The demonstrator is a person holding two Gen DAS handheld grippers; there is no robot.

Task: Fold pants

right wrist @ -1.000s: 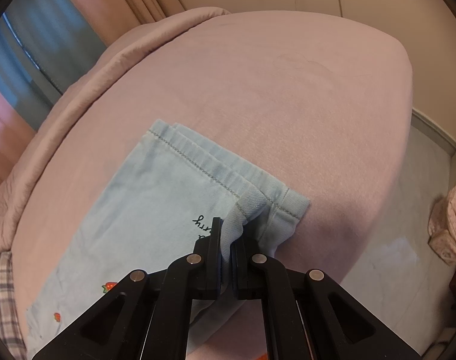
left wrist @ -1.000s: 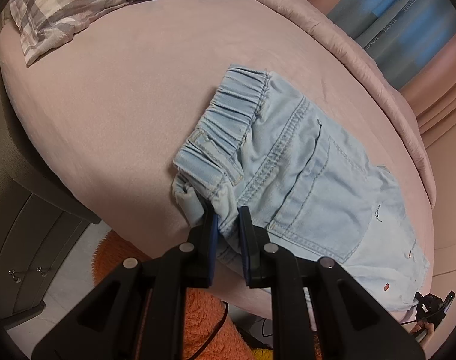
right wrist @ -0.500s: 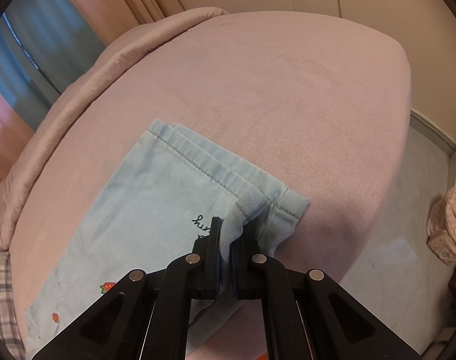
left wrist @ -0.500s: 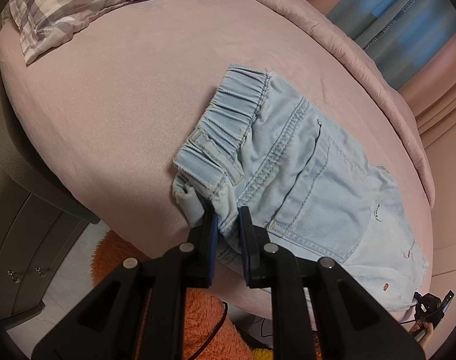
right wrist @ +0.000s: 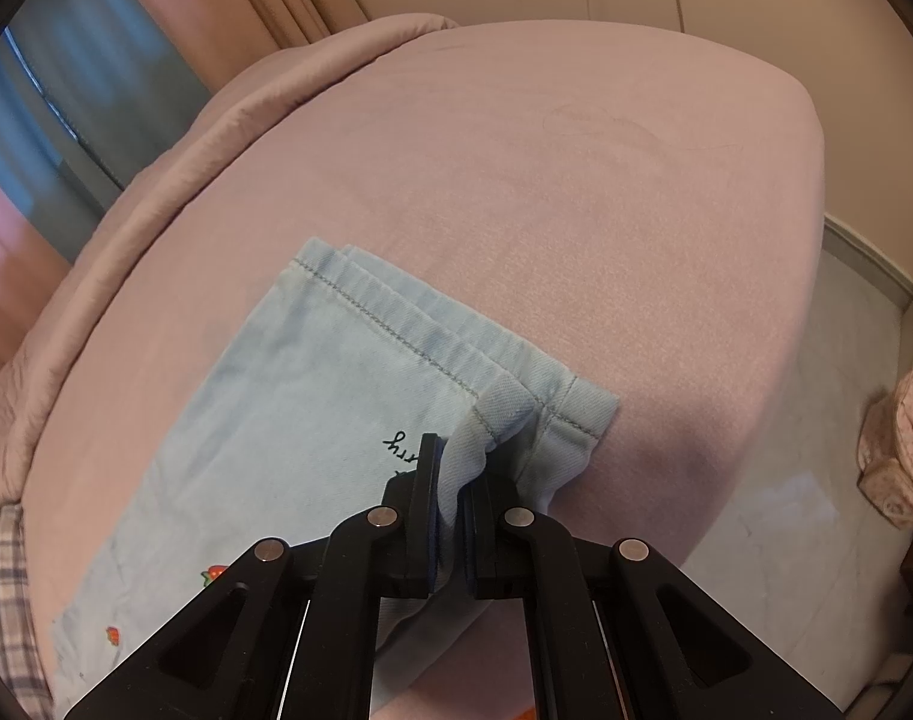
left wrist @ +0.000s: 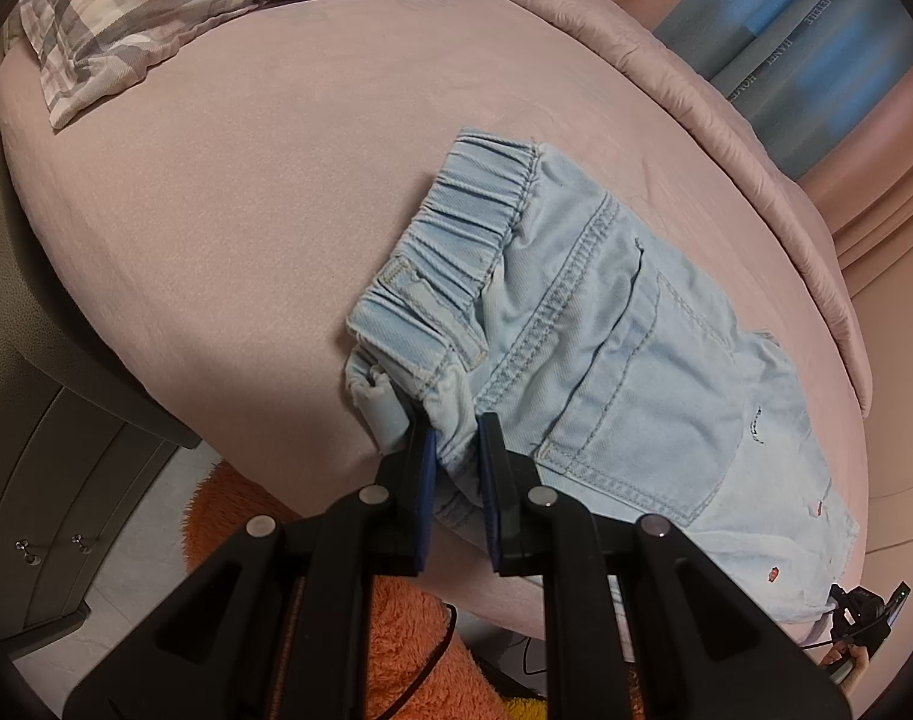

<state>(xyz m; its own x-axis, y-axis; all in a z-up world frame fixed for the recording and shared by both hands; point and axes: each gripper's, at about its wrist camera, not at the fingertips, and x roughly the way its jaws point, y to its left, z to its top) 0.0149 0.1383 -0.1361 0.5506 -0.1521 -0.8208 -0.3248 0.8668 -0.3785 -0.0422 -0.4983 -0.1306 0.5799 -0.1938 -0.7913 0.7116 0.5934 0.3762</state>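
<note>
**Both ends pinched at the bed's edge: where the fold could slip**

We have one pair of light-blue denim pants [left wrist: 606, 372] lying flat across the near side of the pink bed [left wrist: 246, 192], already doubled leg over leg, with the back pocket facing up. The elastic waistband [left wrist: 456, 252] sits towards the plaid pillow [left wrist: 186, 6]; the stacked leg hems [right wrist: 432, 348] lie at the other end, near the foot of the bed.

Our left gripper [left wrist: 456, 450] is nearly closed, its blue pads clamped on a bunched corner of the waist just below the waistband. Our right gripper [right wrist: 453, 480] is pressed fully together on a small lip of the upper hem, which curls up between the fingers.

The risks, as we judge them:
- The right grip seems to hold only the top layer of hem; when lifted, the lower leg may stay behind and the layers come apart.
- The left bite is a thick, crumpled wad, so the denim could slide out or carry a crease into the fold.
- Both corners hang at the mattress edge, so slack cloth could drop towards the orange rug [left wrist: 408, 630] below.
- Uneven lifting of the two hands would skew the edges.

Counted: one pair of pants, two grippers, one bed, one pillow, one rug, one back pocket in view, and three little red strawberry motifs [right wrist: 216, 573] visible in the right wrist view.
</note>
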